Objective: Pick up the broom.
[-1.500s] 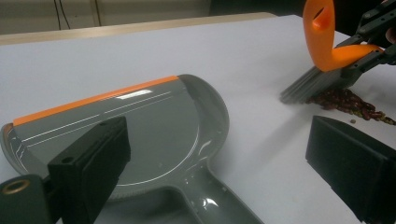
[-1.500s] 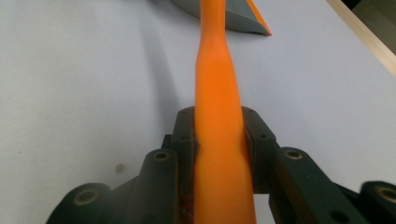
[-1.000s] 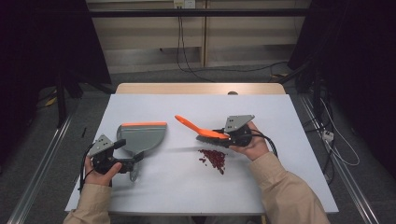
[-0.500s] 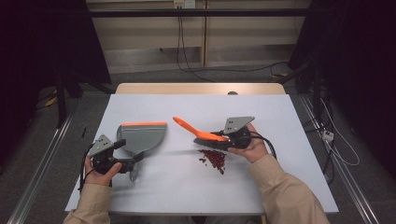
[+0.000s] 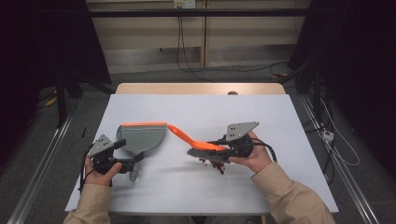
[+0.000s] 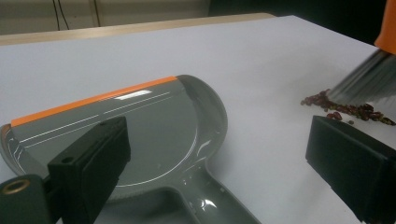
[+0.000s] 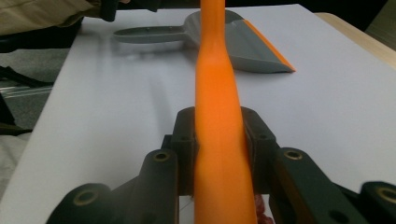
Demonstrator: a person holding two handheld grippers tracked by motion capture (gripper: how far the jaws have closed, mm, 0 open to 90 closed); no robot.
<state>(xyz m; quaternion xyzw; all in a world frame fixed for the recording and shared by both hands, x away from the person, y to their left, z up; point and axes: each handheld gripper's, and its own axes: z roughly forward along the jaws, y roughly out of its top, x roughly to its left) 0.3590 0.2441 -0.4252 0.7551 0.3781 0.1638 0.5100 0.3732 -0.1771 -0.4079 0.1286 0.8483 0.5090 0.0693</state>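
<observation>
A grey dustpan [image 5: 142, 137] with an orange lip lies flat on the white table, left of centre. Its handle [image 6: 210, 205] runs between the wide-apart jaws of my left gripper [image 5: 128, 151], whose pads [image 6: 93, 158] stand clear of it. My right gripper [image 5: 218, 145] is shut on the orange handle [image 7: 217, 116] of a brush [image 5: 196, 142]. The handle points toward the dustpan [image 7: 243, 42]. The grey bristles [image 6: 369, 79] rest on a small pile of dark red beans [image 5: 215, 165], right of the pan.
The white table top [image 5: 196, 109] ends in a wooden strip at the far side. Black stands and cables occupy the floor beyond and to the right. The person's sleeves come in from the near edge.
The right gripper has carried the brush a little toward the near-left, so the bristles now sit over the beans. The left gripper and the dustpan have stayed put.
</observation>
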